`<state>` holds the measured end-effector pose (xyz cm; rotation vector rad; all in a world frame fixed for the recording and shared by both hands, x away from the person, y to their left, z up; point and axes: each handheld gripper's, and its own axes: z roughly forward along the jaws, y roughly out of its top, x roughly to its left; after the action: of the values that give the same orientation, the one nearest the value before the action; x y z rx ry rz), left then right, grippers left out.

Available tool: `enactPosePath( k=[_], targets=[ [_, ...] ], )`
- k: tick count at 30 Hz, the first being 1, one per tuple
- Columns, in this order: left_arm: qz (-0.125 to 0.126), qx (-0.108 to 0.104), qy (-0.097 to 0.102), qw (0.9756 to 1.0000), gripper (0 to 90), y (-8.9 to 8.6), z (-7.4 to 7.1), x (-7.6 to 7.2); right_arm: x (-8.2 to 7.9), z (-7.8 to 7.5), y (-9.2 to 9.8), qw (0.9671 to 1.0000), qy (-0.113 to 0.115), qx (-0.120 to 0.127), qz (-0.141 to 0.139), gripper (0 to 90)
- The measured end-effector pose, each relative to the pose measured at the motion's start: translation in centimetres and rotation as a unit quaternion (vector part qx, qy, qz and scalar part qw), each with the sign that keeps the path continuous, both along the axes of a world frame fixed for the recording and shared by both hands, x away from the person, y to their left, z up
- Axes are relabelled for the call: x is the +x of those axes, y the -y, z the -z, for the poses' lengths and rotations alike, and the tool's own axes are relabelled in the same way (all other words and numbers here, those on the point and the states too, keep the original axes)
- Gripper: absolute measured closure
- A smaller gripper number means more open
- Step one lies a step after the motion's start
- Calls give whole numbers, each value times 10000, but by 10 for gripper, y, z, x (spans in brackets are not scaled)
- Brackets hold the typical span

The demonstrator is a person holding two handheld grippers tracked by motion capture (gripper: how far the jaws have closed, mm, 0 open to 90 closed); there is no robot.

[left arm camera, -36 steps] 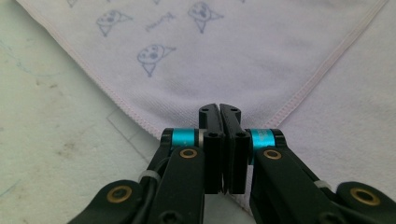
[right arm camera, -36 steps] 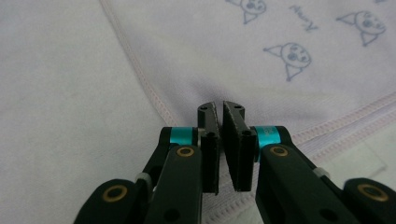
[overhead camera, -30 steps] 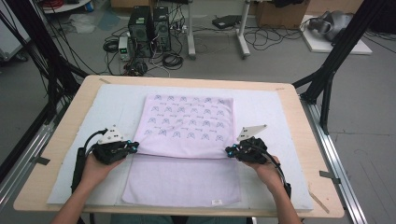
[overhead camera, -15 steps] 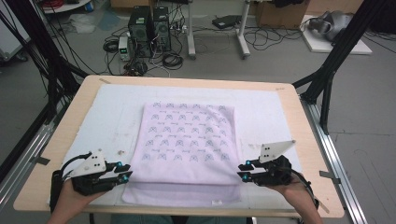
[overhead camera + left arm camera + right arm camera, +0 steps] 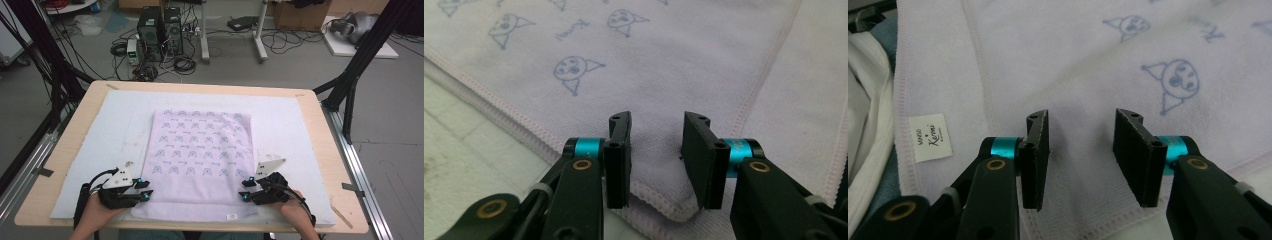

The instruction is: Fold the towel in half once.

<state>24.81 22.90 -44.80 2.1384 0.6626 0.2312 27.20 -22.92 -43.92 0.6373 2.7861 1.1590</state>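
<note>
The towel (image 5: pixel 200 160) lies folded on the white mat (image 5: pixel 90 150), its near edge close to the table's (image 5: pixel 320 125) near edge. The left gripper (image 5: pixel 144 189) sits at the towel's near left corner, the right gripper (image 5: pixel 246 190) at its near right corner. Both sets of jaws have just been opening and stand released, with cloth lying beneath the gap but nothing pinched. A small label (image 5: pixel 930 137) shows on the towel's edge.

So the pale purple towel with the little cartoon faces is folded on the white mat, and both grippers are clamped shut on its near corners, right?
Not quite. The towel is folded on the white mat, but the left gripper and right gripper are not clamped: their jaws have just been opening and stand apart above the cloth, as both gripper views show.
</note>
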Motion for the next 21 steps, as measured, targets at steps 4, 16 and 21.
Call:
enactPosePath(
  k=[4, 16, 21],
  targets=[
    [-7, 106, 202, 9997, 813, 2, 0, -4, -1, 1, 2, 9998, 47, 79, 196, 730],
    [-163, 1, 360, 9992, 883, -8, -37, -13, -10, -32, 9, 9988, 401, 234, 143, 868],
    [25, 41, 470, 9989, 882, -11, -54, -36, -27, -58, 11, 9973, 650, 347, -61, 868]
  ],
)
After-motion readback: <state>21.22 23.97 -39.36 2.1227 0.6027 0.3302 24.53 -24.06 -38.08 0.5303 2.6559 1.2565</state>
